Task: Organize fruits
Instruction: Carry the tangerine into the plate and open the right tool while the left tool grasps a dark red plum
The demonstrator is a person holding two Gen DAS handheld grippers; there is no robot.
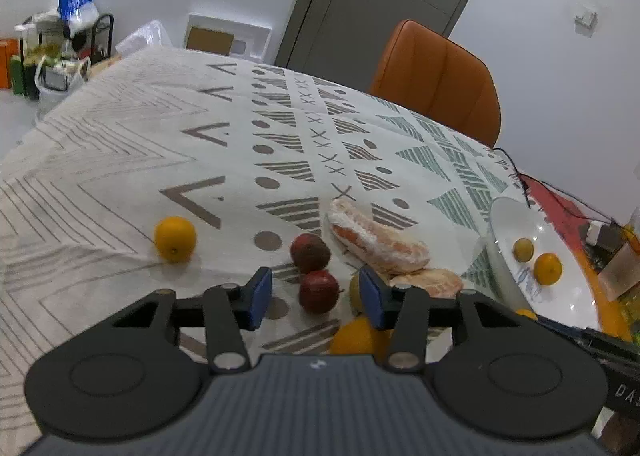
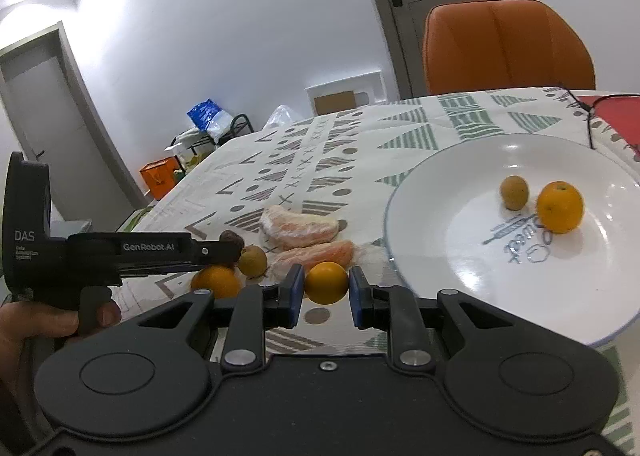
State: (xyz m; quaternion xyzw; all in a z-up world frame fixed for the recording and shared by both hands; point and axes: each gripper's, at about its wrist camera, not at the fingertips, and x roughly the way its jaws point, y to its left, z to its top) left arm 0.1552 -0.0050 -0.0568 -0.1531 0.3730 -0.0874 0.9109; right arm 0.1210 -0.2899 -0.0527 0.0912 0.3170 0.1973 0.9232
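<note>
Oranges are lying in several spots. One orange (image 2: 326, 282) is sitting between the blue pads of the right tongs (image 2: 325, 294), which are spread around it; narrow gaps seem to show on both sides, so the pads are not visibly pinching it. A second orange (image 2: 216, 282) is lying just to its left on the patterned surface (image 2: 360, 135), beside a yellowish round fruit (image 2: 252, 260) and partly under the black body of the other gripper, which a hand (image 2: 36, 330) is holding.

Left tongs (image 1: 316, 298) are hovering spread wide above the surface, holding nothing. Seen between and beyond their pads, two dark red fruits (image 1: 319, 291) are lying close together, one behind the other. A lone orange (image 1: 175, 239) is resting well apart to the left. Two peeled citrus segments wrapped in clear film (image 1: 376, 238) are lying just right of the red fruits.

A white plate (image 2: 440, 256) with blue lettering is sitting to the right, near the segments. On it, an orange (image 2: 559, 207) and a small yellowish fruit (image 2: 514, 192) are lying close together. An orange chair (image 2: 508, 47) is standing behind the surface.
</note>
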